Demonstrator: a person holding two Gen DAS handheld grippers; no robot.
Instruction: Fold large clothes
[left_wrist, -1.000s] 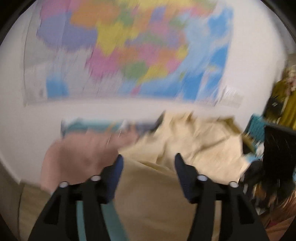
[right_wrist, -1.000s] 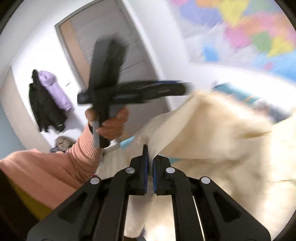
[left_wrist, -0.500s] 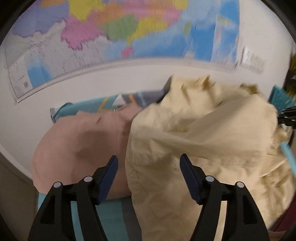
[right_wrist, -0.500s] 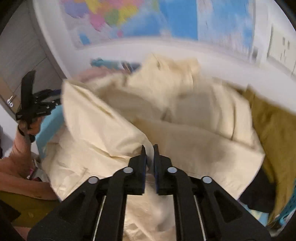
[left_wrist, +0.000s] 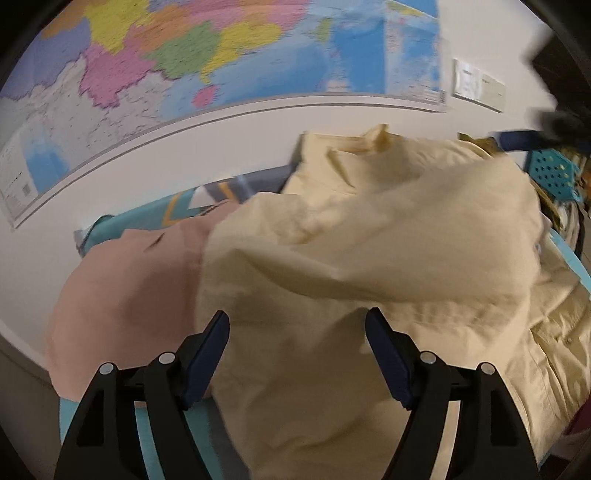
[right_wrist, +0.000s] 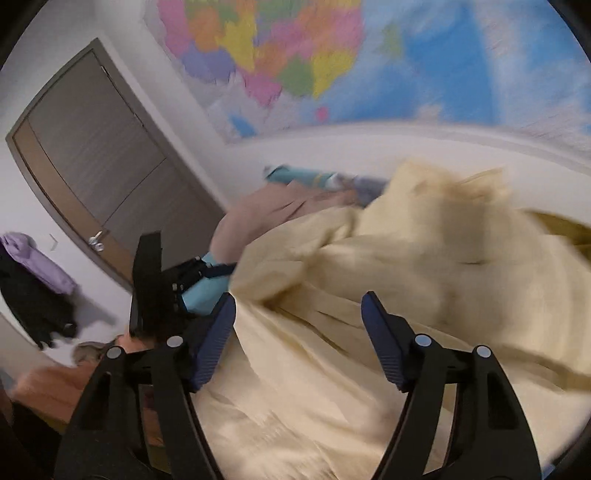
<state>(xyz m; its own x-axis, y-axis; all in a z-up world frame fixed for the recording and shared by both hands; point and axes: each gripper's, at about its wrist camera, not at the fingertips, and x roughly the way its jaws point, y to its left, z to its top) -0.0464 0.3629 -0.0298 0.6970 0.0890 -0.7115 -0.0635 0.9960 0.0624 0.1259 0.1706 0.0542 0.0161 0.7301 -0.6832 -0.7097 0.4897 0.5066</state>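
Note:
A large cream-yellow garment (left_wrist: 369, 258) lies crumpled over a teal surface, filling most of both views (right_wrist: 406, 295). My left gripper (left_wrist: 297, 328) hovers over its near edge with jaws apart and still opening, no cloth pinched between them. My right gripper (right_wrist: 297, 310) has jaws opening wide above the cloth, with the fabric lying below and free of the pads. In the right wrist view the left gripper (right_wrist: 184, 277) shows at the garment's left side, held by a hand.
A pink garment (left_wrist: 129, 288) lies to the left of the cream one on the teal cover (left_wrist: 147, 218). A map (left_wrist: 221, 48) hangs on the wall behind. A teal perforated basket (left_wrist: 554, 173) is at the right. A grey door (right_wrist: 92, 177) and hanging coats (right_wrist: 33, 280) stand at the left.
The right gripper was shut on a fold of the cream garment and has let it go, opening wide. The left gripper came down closer to the cloth and its jaws widened.

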